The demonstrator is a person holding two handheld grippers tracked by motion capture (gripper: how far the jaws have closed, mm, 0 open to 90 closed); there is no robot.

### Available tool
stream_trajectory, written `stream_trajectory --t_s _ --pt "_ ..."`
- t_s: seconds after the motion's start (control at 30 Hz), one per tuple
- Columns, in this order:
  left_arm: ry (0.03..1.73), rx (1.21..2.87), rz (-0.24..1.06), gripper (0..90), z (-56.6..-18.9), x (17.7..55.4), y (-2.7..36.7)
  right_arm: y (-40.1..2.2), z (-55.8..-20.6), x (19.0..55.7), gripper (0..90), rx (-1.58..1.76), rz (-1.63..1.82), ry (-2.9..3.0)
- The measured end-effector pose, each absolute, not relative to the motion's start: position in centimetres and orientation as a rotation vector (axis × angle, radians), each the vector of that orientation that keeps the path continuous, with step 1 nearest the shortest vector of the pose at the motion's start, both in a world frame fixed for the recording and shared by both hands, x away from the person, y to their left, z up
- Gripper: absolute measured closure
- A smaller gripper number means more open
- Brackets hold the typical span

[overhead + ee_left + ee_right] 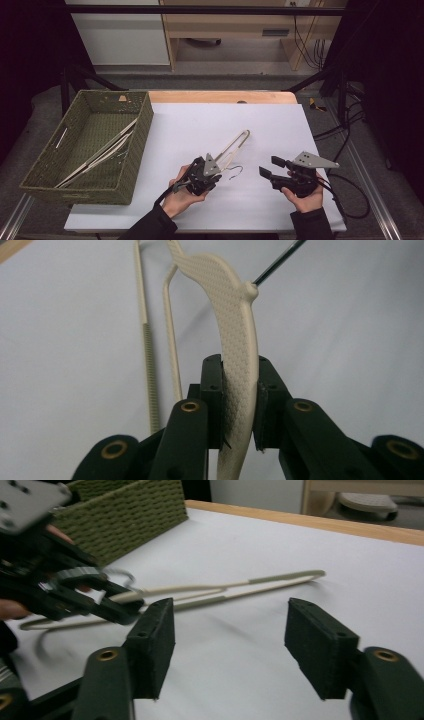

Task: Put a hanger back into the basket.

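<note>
A beige clothes hanger (235, 145) with a thin metal hook (235, 171) lies across the white table top (260, 125), its far end pointing away to the right. My left gripper (216, 172) is shut on its shoulder near the hook. In the left gripper view the pads (215, 400) press both sides of the textured hanger arm (235, 340). My right gripper (267, 166) is to the right of the hanger, open and empty. In the right gripper view its jaws (230, 640) stand wide apart, with the hanger (260, 583) and the left gripper (120, 605) beyond them.
A green woven basket (145, 120) stands at the table's left with several similar hangers (100, 150) inside it. Its wall (125, 515) shows at the back of the right gripper view. A wooden table edge (220, 96) runs along the far side.
</note>
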State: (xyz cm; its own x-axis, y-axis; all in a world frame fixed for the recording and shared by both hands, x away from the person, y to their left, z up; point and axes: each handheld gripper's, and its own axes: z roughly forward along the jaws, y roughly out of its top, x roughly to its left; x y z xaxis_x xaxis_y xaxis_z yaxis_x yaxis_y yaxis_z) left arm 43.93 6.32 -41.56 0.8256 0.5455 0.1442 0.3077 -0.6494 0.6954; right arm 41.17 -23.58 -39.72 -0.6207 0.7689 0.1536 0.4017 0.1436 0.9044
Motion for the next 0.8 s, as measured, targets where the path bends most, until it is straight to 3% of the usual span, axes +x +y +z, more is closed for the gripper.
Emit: stream_trajectory --t_s 0.2,0.33,0.8 --pt "0.688 2.254 0.473 81.3 -40.7 44.4 7.7 -24.3 -40.1 41.3 13.9 1.165 1.454 2.031" --pt "0.714 2.233 0.496 82.7 -40.3 44.8 8.6 -24.5 -40.3 41.3 7.6 1.153 1.429 2.036" --pt "0.786 2.139 0.507 85.5 -37.9 45.4 12.5 -25.0 -41.3 41.7 5.2 1.204 1.401 2.046"
